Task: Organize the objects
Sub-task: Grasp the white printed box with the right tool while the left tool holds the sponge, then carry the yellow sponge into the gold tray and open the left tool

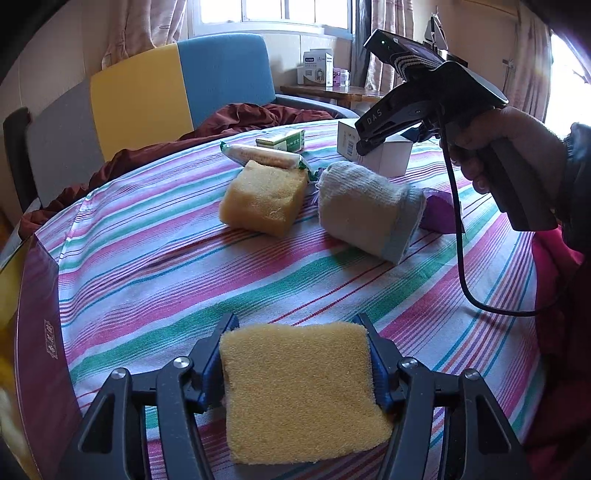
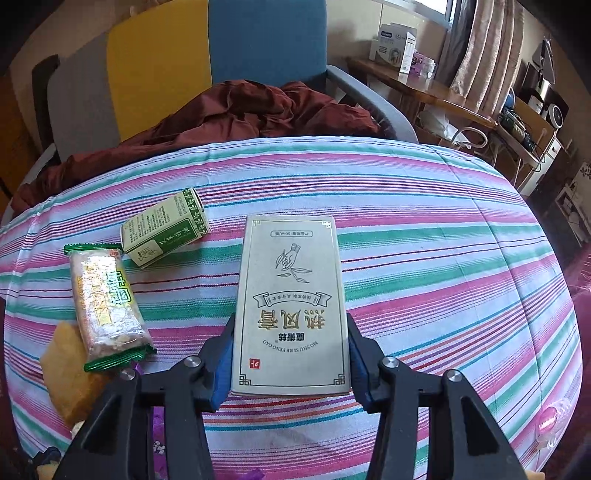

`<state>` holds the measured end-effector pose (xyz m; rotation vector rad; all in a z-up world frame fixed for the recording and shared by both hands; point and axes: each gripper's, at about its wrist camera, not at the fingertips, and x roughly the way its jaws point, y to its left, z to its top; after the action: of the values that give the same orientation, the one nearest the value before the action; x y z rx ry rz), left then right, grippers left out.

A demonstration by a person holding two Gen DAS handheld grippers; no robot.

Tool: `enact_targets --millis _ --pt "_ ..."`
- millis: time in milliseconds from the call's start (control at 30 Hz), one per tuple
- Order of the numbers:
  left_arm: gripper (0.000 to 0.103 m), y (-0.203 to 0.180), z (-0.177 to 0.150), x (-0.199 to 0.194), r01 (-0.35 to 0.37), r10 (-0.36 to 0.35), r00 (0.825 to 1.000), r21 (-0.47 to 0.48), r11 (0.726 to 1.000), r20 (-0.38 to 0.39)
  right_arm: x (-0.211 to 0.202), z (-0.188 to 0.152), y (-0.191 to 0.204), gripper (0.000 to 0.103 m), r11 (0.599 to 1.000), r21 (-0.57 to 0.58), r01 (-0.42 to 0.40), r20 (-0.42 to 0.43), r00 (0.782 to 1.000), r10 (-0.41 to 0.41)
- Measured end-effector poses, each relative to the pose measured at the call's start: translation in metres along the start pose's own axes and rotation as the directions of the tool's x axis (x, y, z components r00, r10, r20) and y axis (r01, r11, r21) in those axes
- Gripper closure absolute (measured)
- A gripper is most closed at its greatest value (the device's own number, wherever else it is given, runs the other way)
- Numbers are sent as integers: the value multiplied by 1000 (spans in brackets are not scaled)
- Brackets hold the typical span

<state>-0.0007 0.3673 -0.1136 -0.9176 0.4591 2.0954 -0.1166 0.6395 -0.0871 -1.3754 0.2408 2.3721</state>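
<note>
Clamping a yellow sponge (image 1: 299,391) between its pads, the left claw (image 1: 298,365) holds it just above the striped surface (image 1: 147,258), likely for sorting. The right claw (image 2: 290,354) grips a tall cream ointment box (image 2: 291,302) by its sides; a snack bar (image 2: 105,306) and green carton (image 2: 166,230) lie beside it.

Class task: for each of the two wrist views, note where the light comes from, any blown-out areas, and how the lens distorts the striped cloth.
Left wrist view: daylight from the window, blown out white there and at the right edge; the striped cloth bows. Right wrist view: softer, even light with a bright window corner top right; the stripes bulge in a dome, and the pale box stays sharp.
</note>
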Motion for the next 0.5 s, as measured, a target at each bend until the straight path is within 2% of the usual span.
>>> enact_targets --millis 333,500 --pt "43 4 5 -1 -19 17 999 -29 999 -36 0 0 -6 52 999 17 36 4 999 -36" --pt "45 10 7 -15 9 -15 998 -84 996 -64 0 0 -7 52 999 17 30 5 1000 -31"
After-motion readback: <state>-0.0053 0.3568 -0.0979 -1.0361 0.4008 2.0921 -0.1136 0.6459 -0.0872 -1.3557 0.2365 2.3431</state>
